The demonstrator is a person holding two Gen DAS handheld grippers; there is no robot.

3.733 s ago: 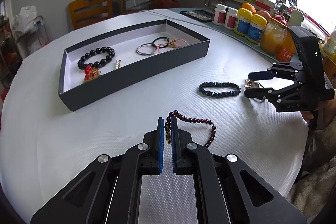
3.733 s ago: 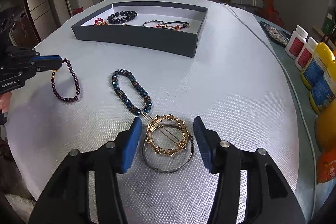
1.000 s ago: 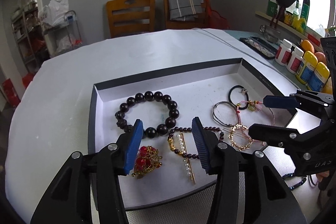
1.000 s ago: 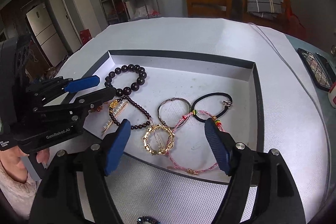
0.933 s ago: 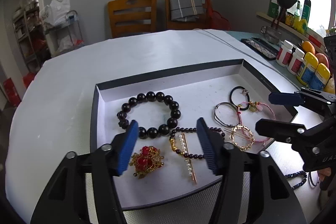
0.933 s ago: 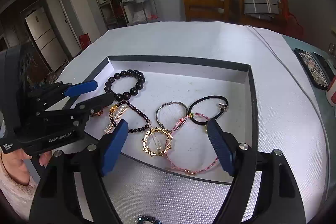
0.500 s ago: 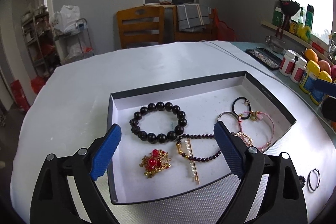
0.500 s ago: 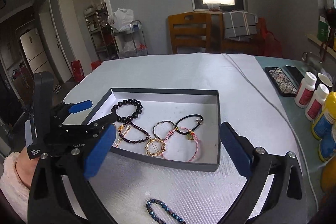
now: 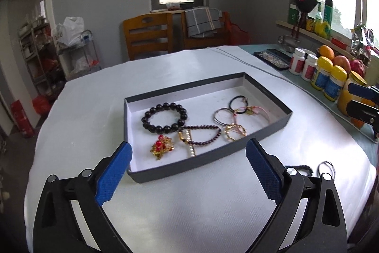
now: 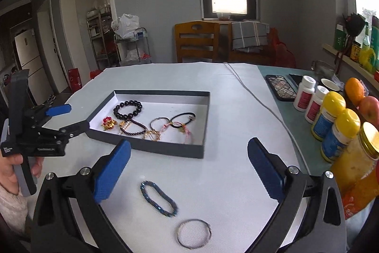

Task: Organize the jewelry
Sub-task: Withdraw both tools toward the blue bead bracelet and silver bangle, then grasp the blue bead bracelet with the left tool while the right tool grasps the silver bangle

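A dark grey tray [image 9: 189, 165] holds a black bead bracelet [image 9: 164, 117], a dark red bead bracelet [image 9: 201, 134], a gold ring clip [image 9: 234, 131], a red-gold brooch [image 9: 162, 146], a silver bangle [image 9: 222, 116] and cord bracelets. My left gripper [image 9: 188, 148] hovers short of the tray's near wall, its jaws opening with nothing between them. My right gripper [image 10: 188, 144] is open and empty, back from the tray [image 10: 165, 148]. On the cloth below it lie a blue bead bracelet [image 10: 158, 198] and a thin silver ring [image 10: 194, 232].
Yellow-capped bottles [image 10: 331, 115], white bottles [image 10: 305, 96], a jar [image 10: 360, 153] and fruit line the right edge. A phone [image 10: 281, 87] and a grey cable [image 10: 260, 101] lie beyond the tray. Wooden chairs [image 10: 196, 42] stand behind the table. A hand [image 10: 11, 170] holds the left gripper.
Both grippers have drawn back and risen from over the tray, and their jaws have spread wide. The dark red bracelet and gold ring clip stay lying in the tray.
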